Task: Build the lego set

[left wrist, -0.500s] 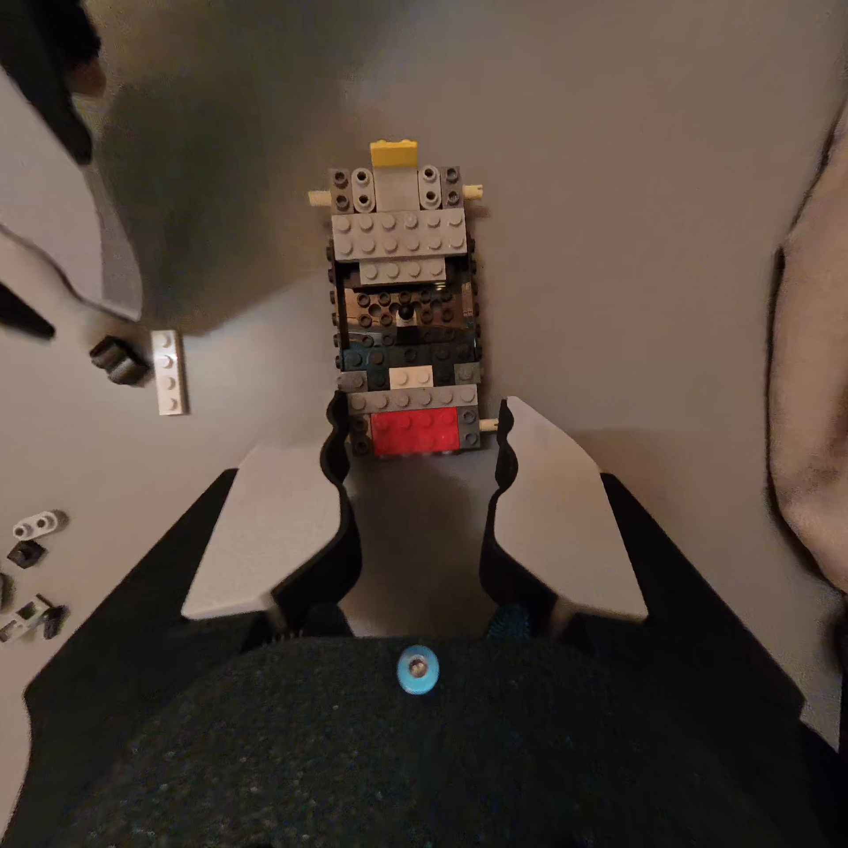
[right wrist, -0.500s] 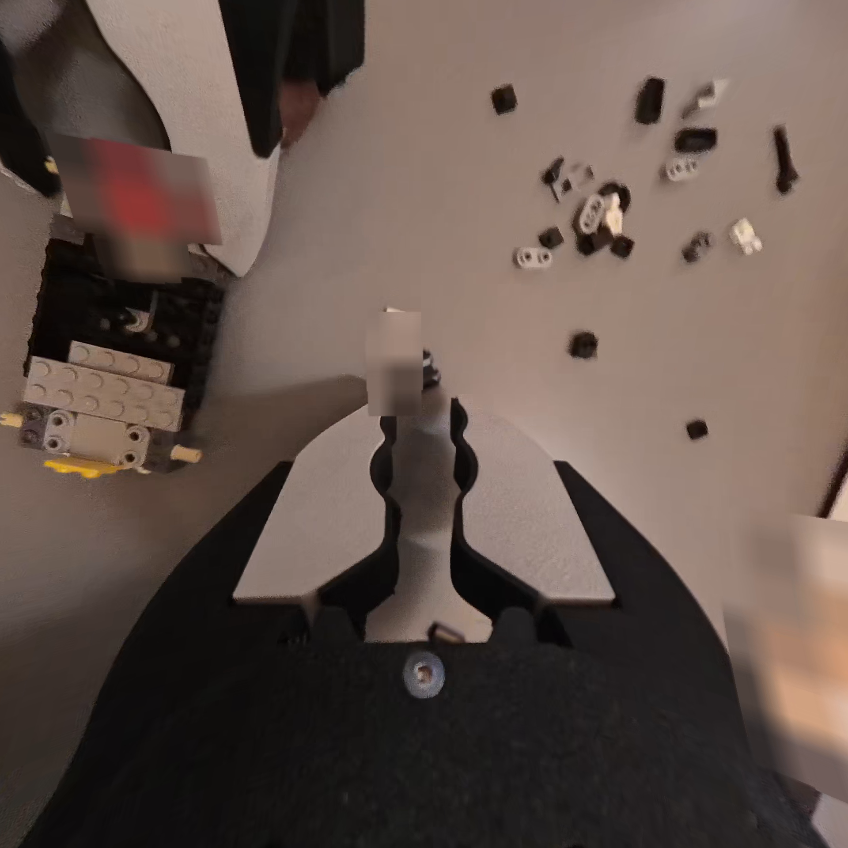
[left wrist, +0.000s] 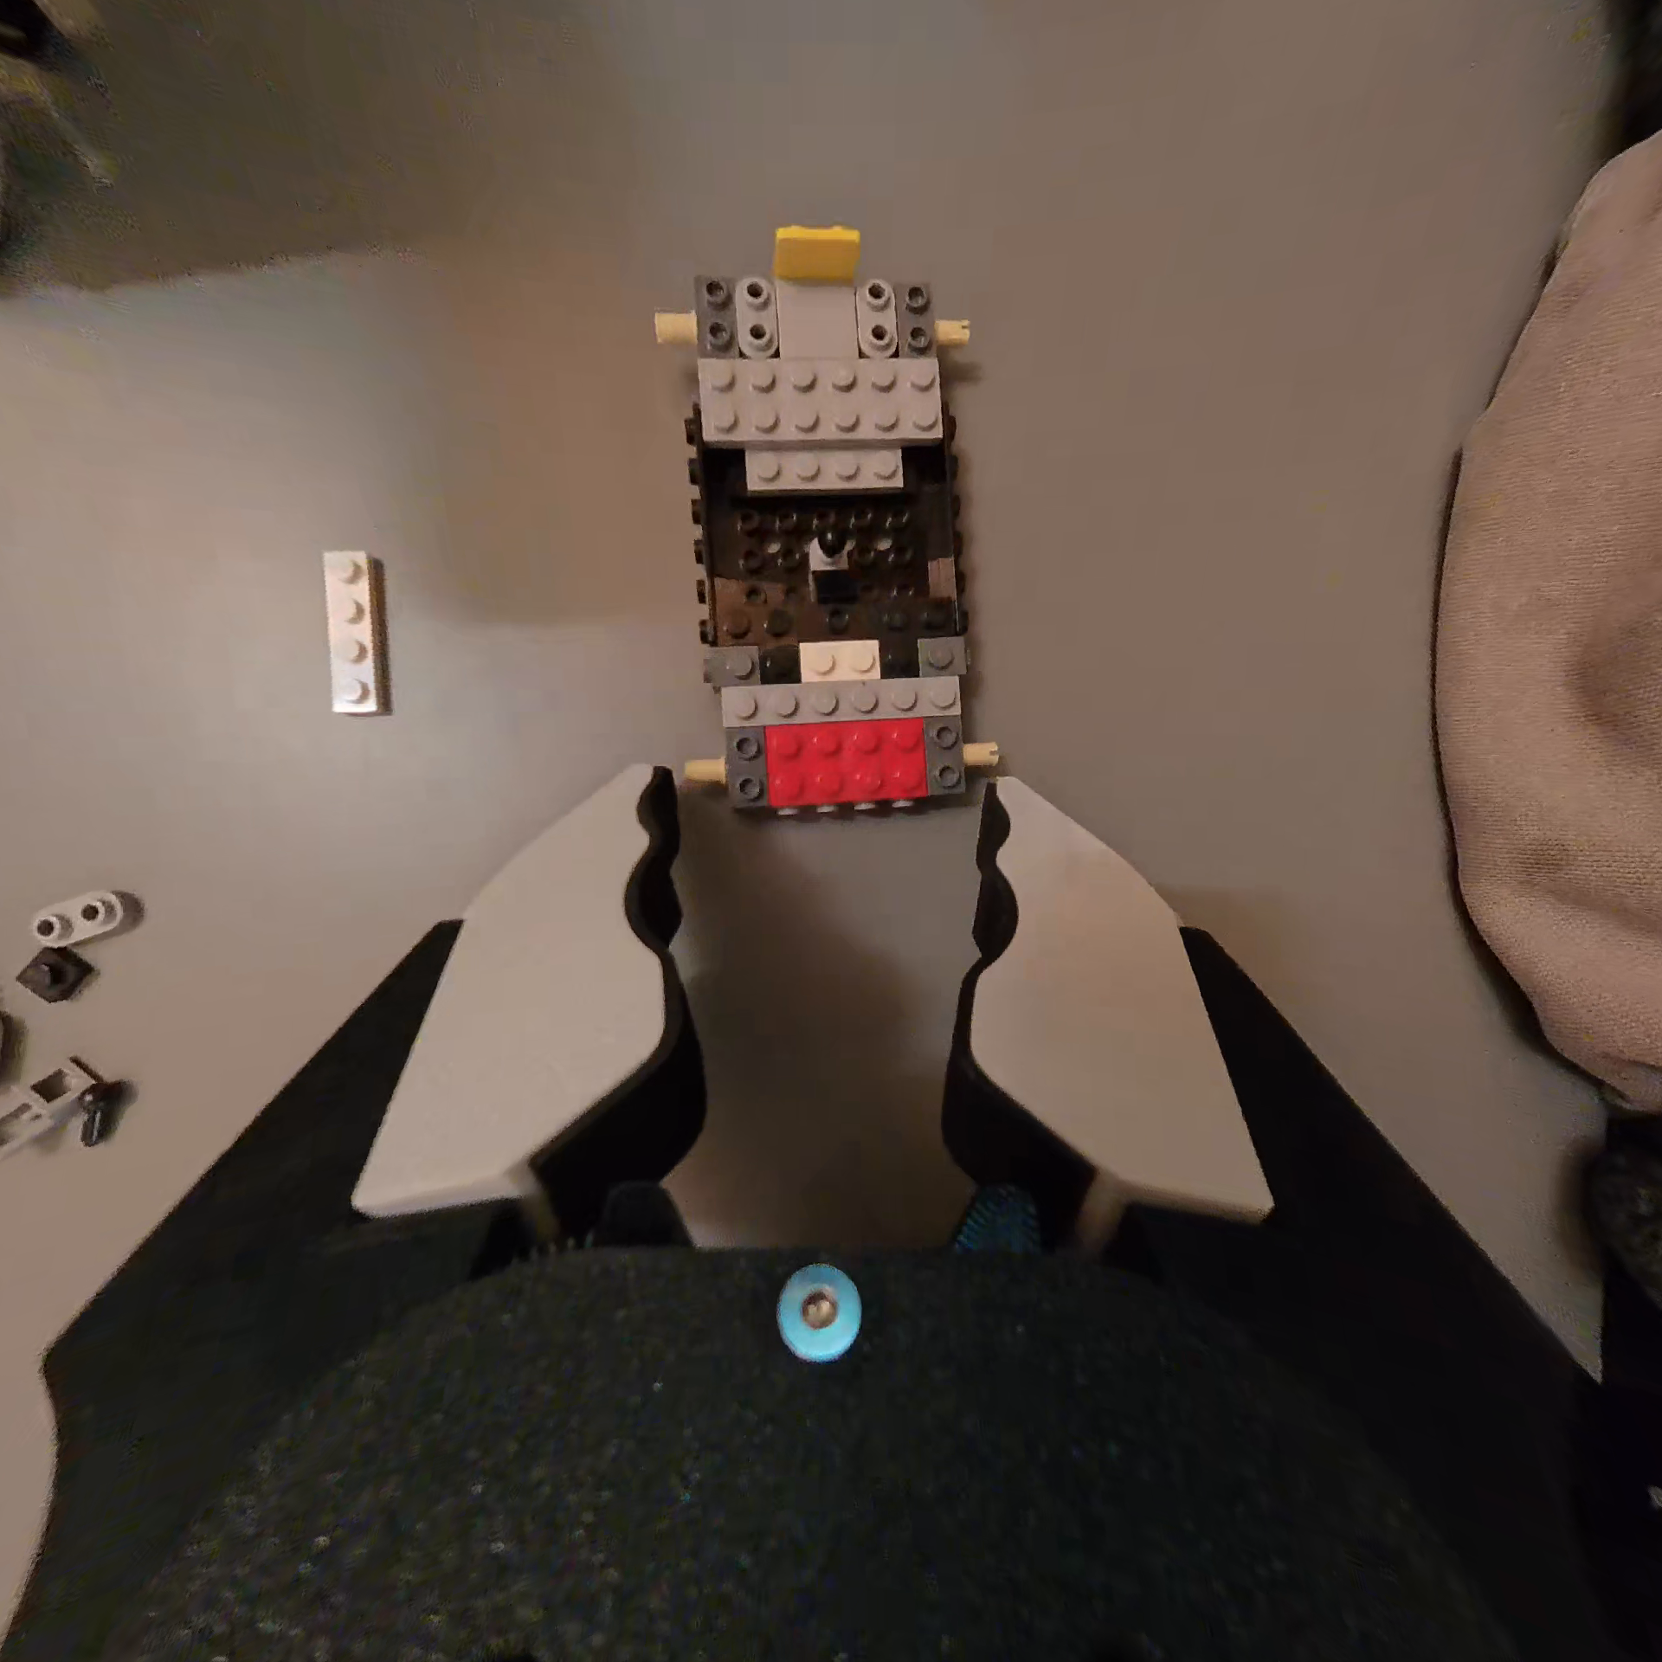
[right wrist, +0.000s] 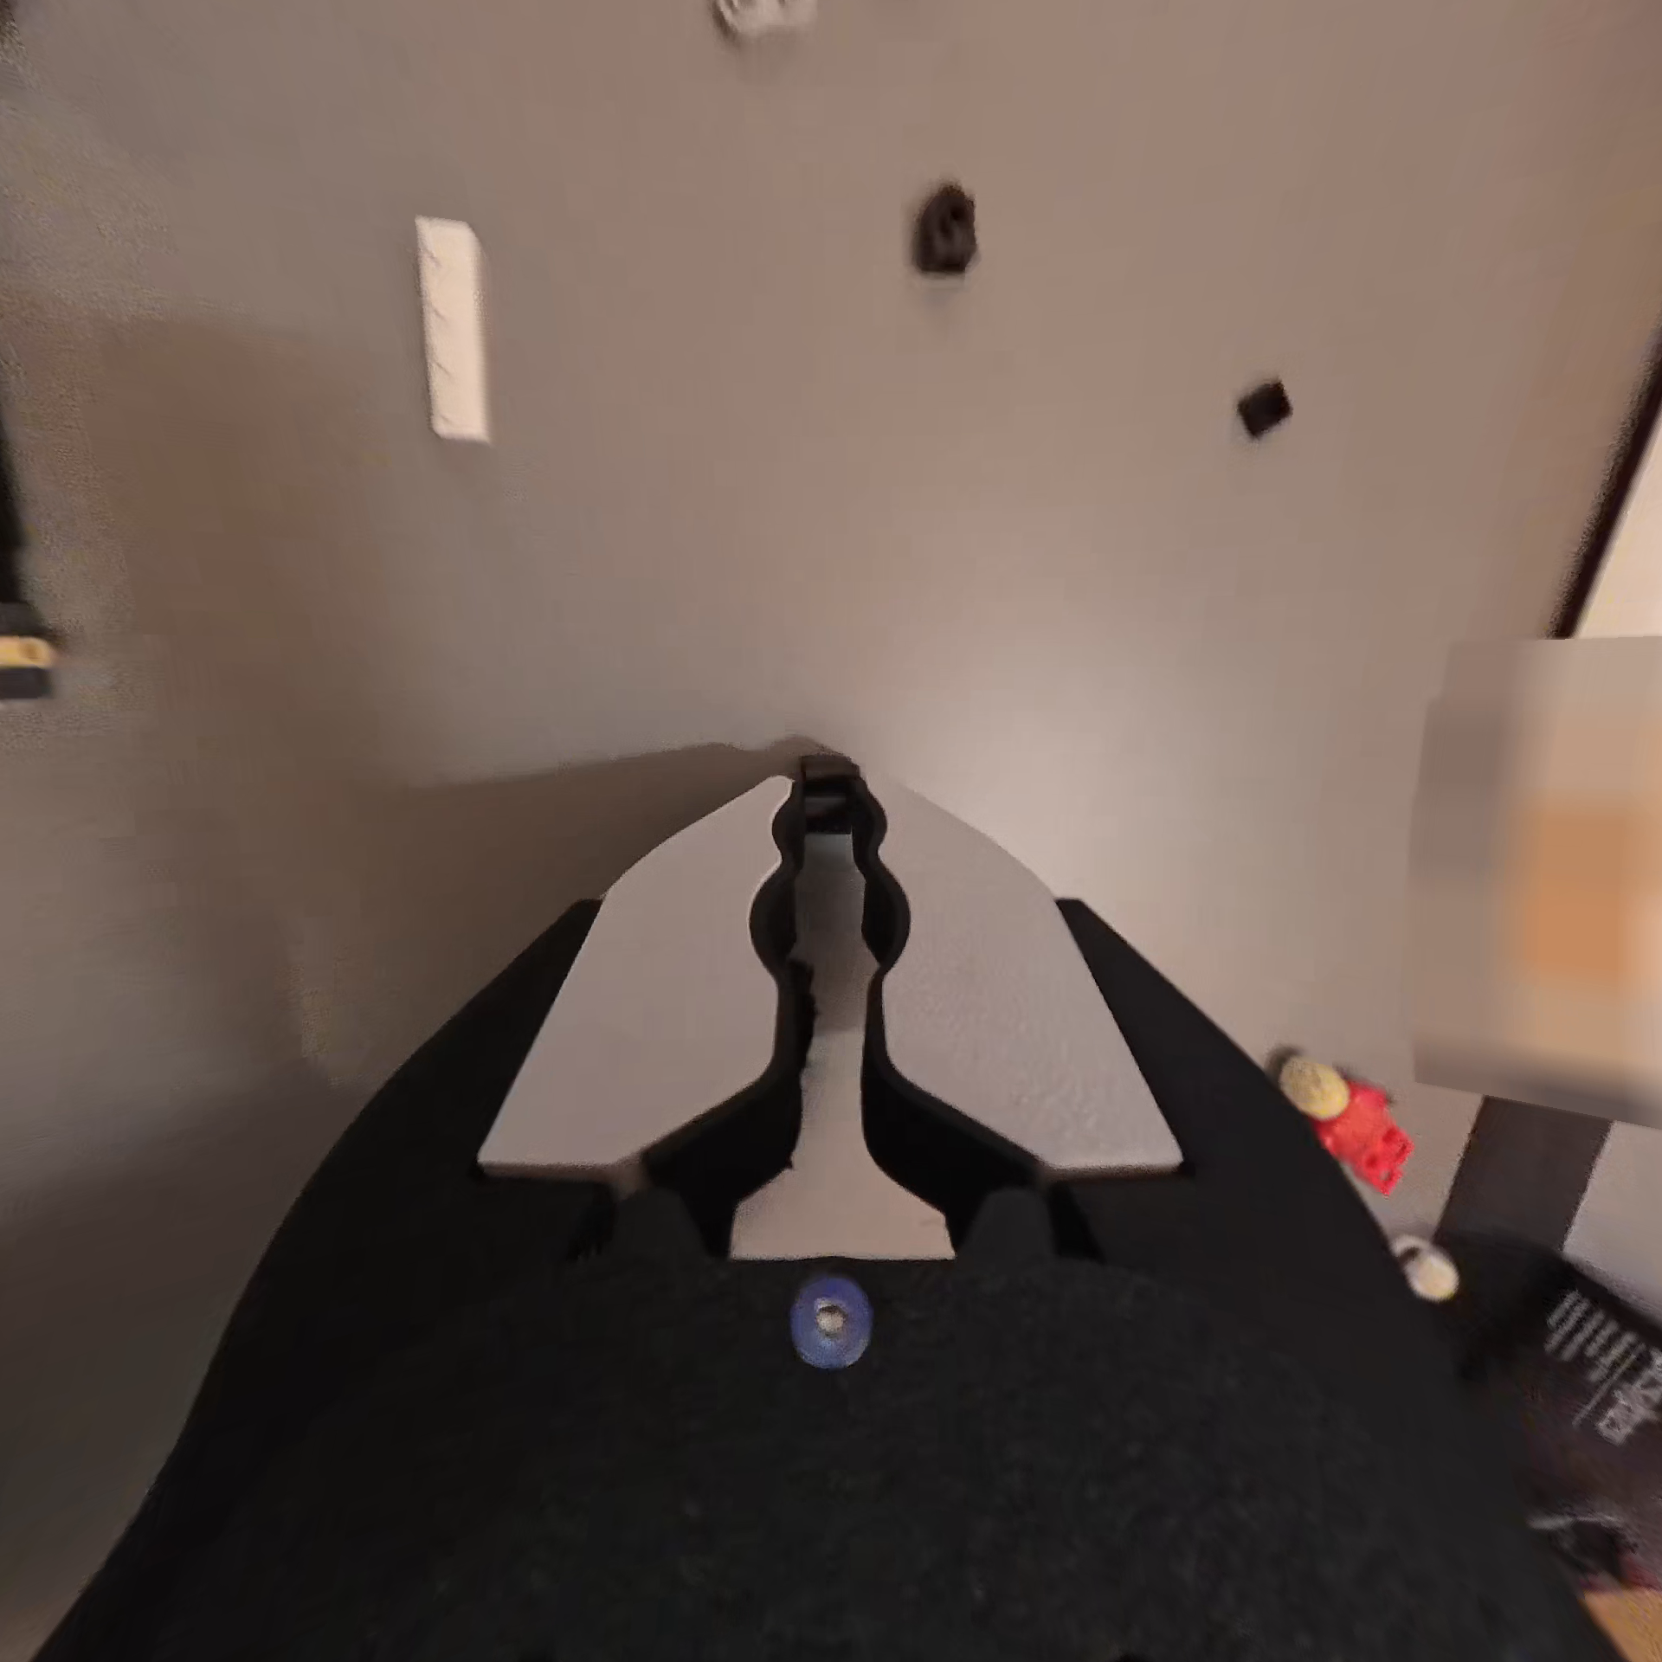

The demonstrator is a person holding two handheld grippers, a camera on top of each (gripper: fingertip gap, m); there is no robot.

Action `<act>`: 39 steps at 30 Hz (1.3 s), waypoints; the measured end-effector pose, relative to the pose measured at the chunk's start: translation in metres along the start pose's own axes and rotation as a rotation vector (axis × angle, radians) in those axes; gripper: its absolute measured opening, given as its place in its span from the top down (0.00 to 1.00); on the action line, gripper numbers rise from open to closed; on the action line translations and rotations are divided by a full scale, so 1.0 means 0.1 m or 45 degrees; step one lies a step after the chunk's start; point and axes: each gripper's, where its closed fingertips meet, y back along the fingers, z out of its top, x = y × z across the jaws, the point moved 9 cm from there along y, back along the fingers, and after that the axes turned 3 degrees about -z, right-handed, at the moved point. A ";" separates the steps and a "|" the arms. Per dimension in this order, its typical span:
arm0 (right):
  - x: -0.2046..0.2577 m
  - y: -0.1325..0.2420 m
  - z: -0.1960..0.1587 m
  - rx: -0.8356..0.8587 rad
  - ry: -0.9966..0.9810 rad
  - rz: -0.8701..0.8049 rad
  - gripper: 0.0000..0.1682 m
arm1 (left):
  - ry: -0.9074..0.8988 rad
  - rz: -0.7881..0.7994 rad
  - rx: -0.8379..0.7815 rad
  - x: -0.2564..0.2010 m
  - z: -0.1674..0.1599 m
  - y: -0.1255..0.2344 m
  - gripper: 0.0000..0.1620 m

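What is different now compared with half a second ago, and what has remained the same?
The right gripper closed on the small black piece that lay beside the white plate and drew back with it. The left gripper backed slightly off the lego model, fingers equally open. Model and plate did not move.

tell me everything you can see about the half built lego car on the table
The lego car lies flat on the grey table, seen from above, lengthwise away from the left claw. A red plate sits at the near end and a yellow piece at the far end, with grey studded plates across both ends and an open black middle. Four tan pegs stick out at the sides, without wheels. The open claw is just short of the near end, not touching.
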 end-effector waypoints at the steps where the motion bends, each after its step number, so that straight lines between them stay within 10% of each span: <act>1: 0.00 0.00 -0.02 -0.032 -0.026 -0.010 0.95 | 0.000 -0.004 0.005 0.00 0.00 -0.01 0.61; 14: 0.52 -0.21 0.61 -0.246 0.049 0.202 0.96 | 0.022 0.011 -0.022 0.03 -0.03 0.03 0.64; 29: 0.44 0.20 -0.23 -0.022 -0.135 0.078 0.91 | 0.033 0.014 -0.037 0.04 -0.03 0.02 0.66; 39: 0.11 0.19 0.20 -0.203 -0.184 -0.071 0.90 | 0.044 0.011 -0.049 0.06 -0.04 0.03 0.67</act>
